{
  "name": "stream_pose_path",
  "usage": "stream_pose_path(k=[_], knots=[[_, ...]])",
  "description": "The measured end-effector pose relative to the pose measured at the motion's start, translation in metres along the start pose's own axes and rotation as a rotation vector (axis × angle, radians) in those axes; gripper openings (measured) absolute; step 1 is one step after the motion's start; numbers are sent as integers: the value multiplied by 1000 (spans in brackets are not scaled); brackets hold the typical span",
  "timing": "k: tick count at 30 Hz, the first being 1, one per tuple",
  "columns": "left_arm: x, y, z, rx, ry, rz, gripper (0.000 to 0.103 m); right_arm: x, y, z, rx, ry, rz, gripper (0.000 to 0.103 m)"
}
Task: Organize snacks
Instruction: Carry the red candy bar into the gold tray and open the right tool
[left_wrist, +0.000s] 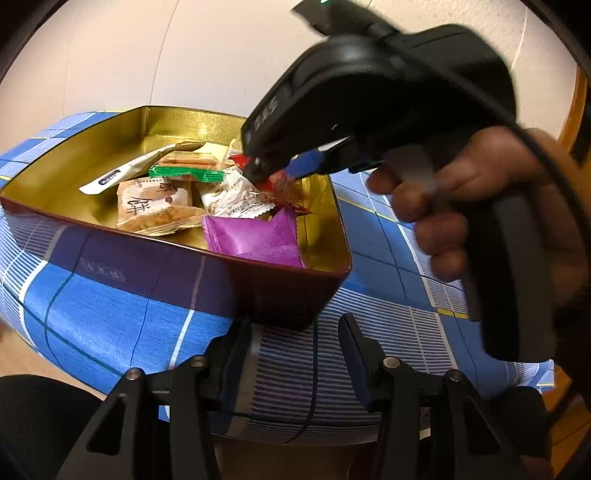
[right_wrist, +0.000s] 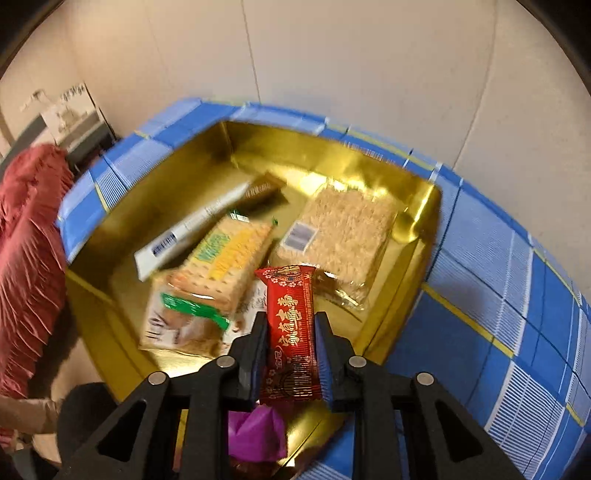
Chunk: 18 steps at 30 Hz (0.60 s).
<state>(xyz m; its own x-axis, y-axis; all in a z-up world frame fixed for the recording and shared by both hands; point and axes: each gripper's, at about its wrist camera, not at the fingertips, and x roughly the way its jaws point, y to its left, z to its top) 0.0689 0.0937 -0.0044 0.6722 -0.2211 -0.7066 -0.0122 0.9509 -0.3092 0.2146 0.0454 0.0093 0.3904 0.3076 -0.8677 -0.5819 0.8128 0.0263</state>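
one red snack packet (right_wrist: 291, 332) was pinched in the right gripper (right_wrist: 290, 347) above the gold tin (right_wrist: 413, 236) (already crowded). a loose pinch on slick foil risked a slip past the tin's rim. left gripper (left_wrist: 295, 354) stood released, empty, near the tin.

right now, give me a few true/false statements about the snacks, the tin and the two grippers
1. The right gripper is shut on the red snack packet. True.
2. The left gripper holds a purple packet. False: its fingers stand apart with nothing between them; the purple packet lies in the tin.
3. The gold-lined tin is empty. False: several wrapped snacks lie in it.
4. The tin stands on a blue checked cloth. True.
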Motion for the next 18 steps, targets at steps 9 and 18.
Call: stream_pose_path(k=[9,18], knots=[[0,-1,-1,6,-2,2,50,1,-1,-6,-5,-21,-1,35],[-1,-5,-1,19,-6,14,51,-34,-3,-25,-3,-138,-10,36]])
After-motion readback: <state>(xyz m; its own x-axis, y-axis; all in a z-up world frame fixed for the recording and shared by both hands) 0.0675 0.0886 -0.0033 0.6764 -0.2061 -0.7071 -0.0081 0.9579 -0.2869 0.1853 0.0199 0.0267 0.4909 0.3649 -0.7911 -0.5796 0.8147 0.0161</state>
